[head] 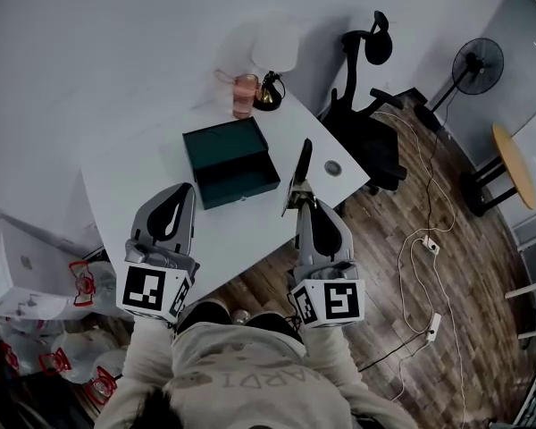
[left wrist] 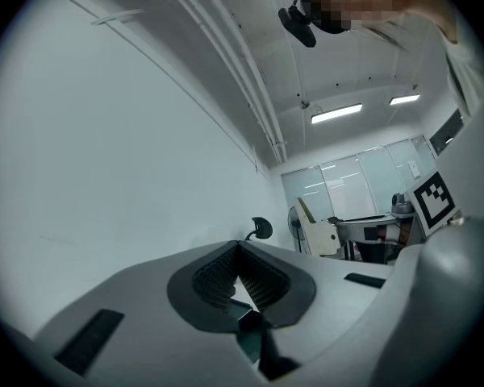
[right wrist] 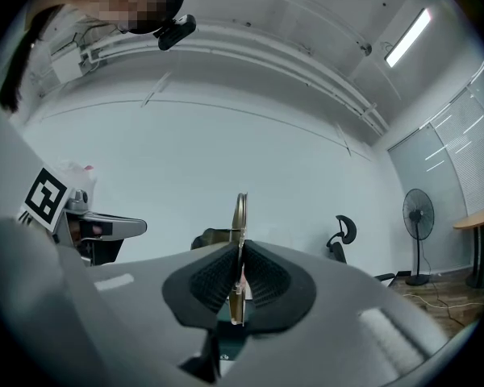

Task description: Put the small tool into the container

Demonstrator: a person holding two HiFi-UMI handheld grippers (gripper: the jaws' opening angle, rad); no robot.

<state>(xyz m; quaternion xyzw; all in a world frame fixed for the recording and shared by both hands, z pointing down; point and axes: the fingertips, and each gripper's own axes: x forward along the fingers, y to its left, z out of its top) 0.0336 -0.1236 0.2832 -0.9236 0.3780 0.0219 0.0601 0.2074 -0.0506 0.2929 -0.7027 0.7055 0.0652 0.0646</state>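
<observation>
Transport step: right hand-held gripper (head: pixel 306 207) clamps the tool (head: pixel 301 170); left hand-held gripper (head: pixel 184 191) closed, empty. Next: swing toward ten o'clock over the box (head: pixel 243 189), then release.

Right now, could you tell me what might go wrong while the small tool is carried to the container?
The right hand-held gripper pinches the thin small tool edge-on, with much of it sticking out past the pads, so it may pivot or slip.
That protruding end could catch the near wall of the container instead of clearing it.
A cup stands behind the container; overshooting might knock it.
</observation>
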